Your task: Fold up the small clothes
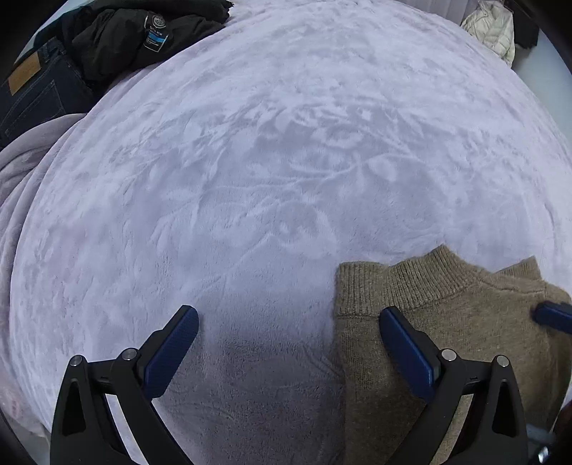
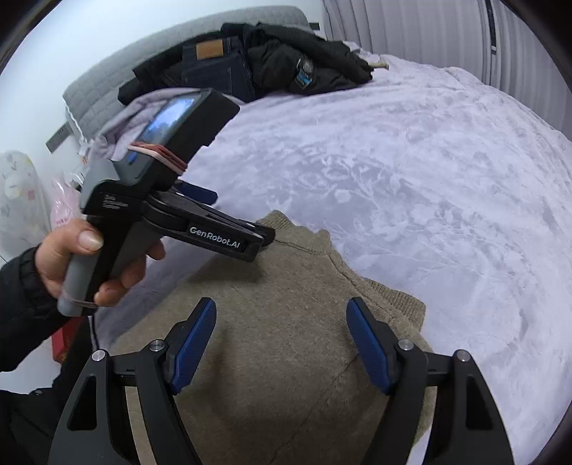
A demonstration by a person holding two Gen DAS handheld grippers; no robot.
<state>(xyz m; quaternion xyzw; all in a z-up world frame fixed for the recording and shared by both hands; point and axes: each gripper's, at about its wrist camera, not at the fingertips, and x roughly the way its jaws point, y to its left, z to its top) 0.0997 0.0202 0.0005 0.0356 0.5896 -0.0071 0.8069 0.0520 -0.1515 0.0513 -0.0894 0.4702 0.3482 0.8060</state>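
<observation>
A tan knit sweater with a ribbed collar lies flat on the lavender fleece blanket. My left gripper is open and straddles the sweater's left edge, one finger over the knit and the other over bare blanket, with nothing pressed between the pads. The right wrist view shows the sweater from its other side, and my right gripper hangs open just above it, holding nothing. One blue fingertip of the right gripper shows at the left wrist view's right edge. A hand in a dark sleeve holds the left gripper's handle.
Dark jeans and a black jacket are piled at the far end of the bed, by the grey headboard. A white puffy garment lies at the far right. Bags stand beside the bed.
</observation>
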